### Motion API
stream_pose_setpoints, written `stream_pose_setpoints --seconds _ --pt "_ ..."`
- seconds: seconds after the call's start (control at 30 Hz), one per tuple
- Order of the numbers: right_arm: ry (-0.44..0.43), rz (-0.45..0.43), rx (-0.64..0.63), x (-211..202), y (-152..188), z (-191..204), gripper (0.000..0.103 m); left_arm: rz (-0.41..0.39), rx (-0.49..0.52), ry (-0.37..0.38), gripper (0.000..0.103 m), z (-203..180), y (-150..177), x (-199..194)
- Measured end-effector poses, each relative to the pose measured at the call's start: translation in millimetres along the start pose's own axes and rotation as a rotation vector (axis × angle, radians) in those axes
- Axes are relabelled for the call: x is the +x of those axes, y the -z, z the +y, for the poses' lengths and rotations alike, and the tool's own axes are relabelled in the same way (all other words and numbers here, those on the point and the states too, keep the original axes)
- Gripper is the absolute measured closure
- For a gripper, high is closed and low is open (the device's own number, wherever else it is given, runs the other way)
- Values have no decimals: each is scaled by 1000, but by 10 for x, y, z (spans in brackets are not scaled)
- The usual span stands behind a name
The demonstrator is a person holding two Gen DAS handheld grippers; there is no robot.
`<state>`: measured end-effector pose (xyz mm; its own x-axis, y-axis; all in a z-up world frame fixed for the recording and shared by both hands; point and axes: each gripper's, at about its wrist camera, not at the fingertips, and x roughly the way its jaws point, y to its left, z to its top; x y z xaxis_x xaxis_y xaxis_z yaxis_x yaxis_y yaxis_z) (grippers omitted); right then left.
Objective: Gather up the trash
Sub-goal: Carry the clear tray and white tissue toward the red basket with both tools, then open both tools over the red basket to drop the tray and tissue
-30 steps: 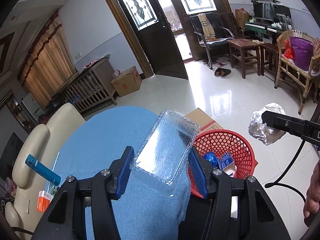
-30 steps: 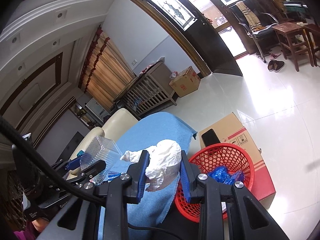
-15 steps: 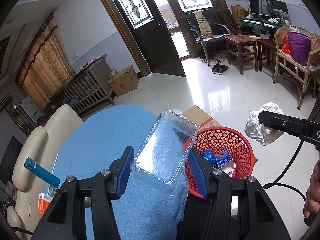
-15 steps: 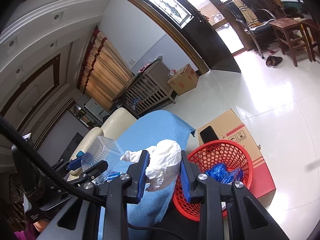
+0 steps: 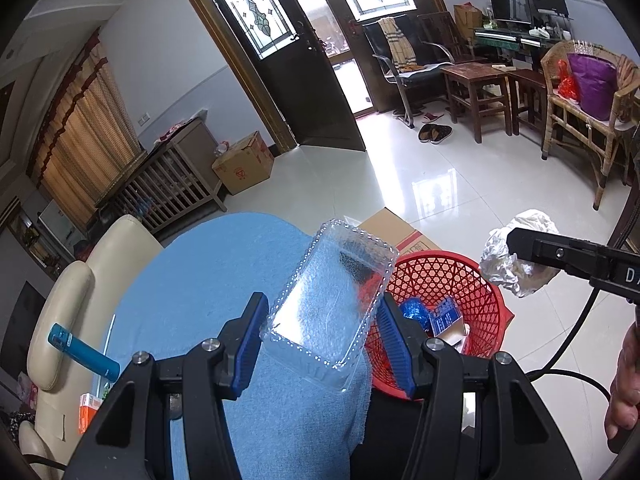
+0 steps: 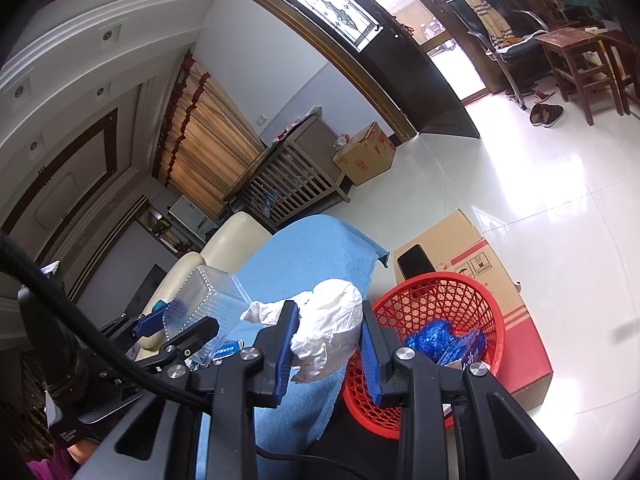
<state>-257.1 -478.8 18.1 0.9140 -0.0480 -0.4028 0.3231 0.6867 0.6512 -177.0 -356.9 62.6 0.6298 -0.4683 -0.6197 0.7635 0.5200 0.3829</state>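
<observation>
My left gripper (image 5: 320,312) is shut on a clear plastic clamshell box (image 5: 332,300), held above the blue cloth's right edge, beside the red mesh basket (image 5: 476,280). My right gripper (image 6: 328,332) is shut on a crumpled white wad of paper (image 6: 332,320), held just left of the basket (image 6: 476,296). The wad also shows in the left wrist view (image 5: 516,260), to the right of the basket. The clamshell shows in the right wrist view (image 6: 208,300) at lower left. The basket holds blue wrappers (image 6: 436,336) and a small box (image 5: 444,316).
A blue cloth (image 5: 208,272) covers the table. A teal tube (image 5: 80,348) and an orange packet (image 5: 88,412) lie at its left. A cardboard box (image 6: 472,248) with a black phone (image 6: 416,264) stands behind the basket. A cream sofa (image 5: 80,288) is to the left.
Both grippers have drifted slightly toward the basket, holding their loads; the basket sits a little nearer in both views.
</observation>
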Motion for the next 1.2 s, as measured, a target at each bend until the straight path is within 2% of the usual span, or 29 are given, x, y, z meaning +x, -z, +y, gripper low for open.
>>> stream_pose_setpoints --seconds 0.7,1.0,1.07,1.13,1.17,1.2 --pt "23 26 83 172 55 -366 71 56 23 40 46 -154 1 266" --pt "113 19 133 447 39 -651 69 124 -16 232 43 -230 71 639" --pt "119 28 160 532 54 -726 68 127 -29 247 41 -231 83 690" --pt "140 45 175 612 66 -781 62 134 -46 271 41 -203 93 729" --pt "150 52 186 641 75 -802 44 135 -52 280 41 -194 105 728" --pt "151 57 198 654 82 -820 30 136 -58 279 41 -207 104 722"
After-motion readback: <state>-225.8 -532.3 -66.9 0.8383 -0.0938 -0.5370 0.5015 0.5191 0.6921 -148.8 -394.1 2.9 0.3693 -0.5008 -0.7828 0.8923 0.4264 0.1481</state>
